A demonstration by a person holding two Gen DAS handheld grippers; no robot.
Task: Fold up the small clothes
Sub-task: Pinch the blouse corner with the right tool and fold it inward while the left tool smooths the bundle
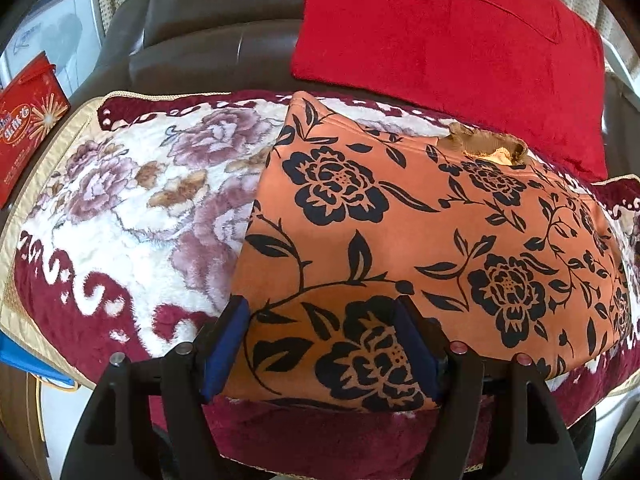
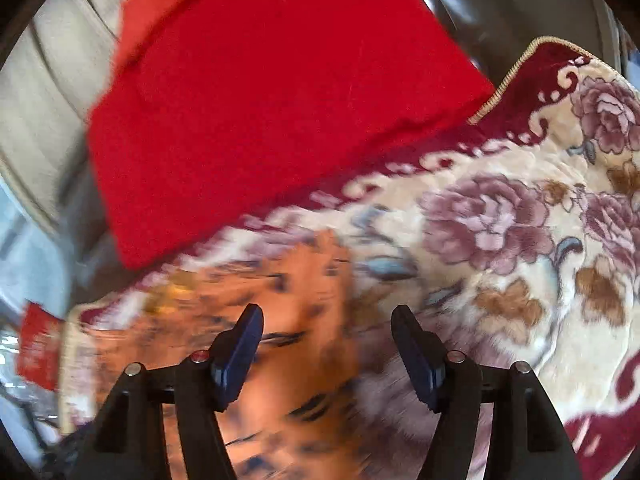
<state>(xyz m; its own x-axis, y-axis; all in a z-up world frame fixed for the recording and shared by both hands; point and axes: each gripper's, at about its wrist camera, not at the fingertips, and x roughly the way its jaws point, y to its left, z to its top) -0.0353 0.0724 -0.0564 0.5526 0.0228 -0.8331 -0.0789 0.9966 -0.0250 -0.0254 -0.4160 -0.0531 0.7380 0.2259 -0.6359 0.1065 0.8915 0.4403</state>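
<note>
**Orange floral garment folded on the blanket, both grippers spread above it**

Left wrist view, sharp. The orange garment [image 1: 400,240] with its black rose-and-vine print lies folded into a rough rectangle on the right part of a plush floral blanket [image 1: 120,200]. The blanket is cream with mauve roses and a maroon scrolled border. At the garment's far edge a bit of tan lining [image 1: 484,146] shows where the cloth turns over. The left gripper [image 1: 320,340] stands over the near left corner of the garment. Its blue-padded fingers [image 1: 224,348] are spread wide, with the cloth showing flat between them. Cannot tell whether the tips touch the fabric; the pads do not pinch it.

Behind the blanket: a red cushion [image 1: 448,52] leaning on a dark brown leather backrest [image 1: 216,32]. At the far left edge, a red printed box [image 1: 28,128].

Right wrist view, heavily blurred from motion. The right gripper [image 2: 328,344] is released, with nothing caught between its fingers. Below and to its left the orange garment [image 2: 280,300] is an orange-and-black smear. The floral blanket [image 2: 500,220] runs off to the right and the red cushion [image 2: 260,100] fills the upper middle. Pale ribbed upholstery [image 2: 44,92] shows at the upper left.
</note>
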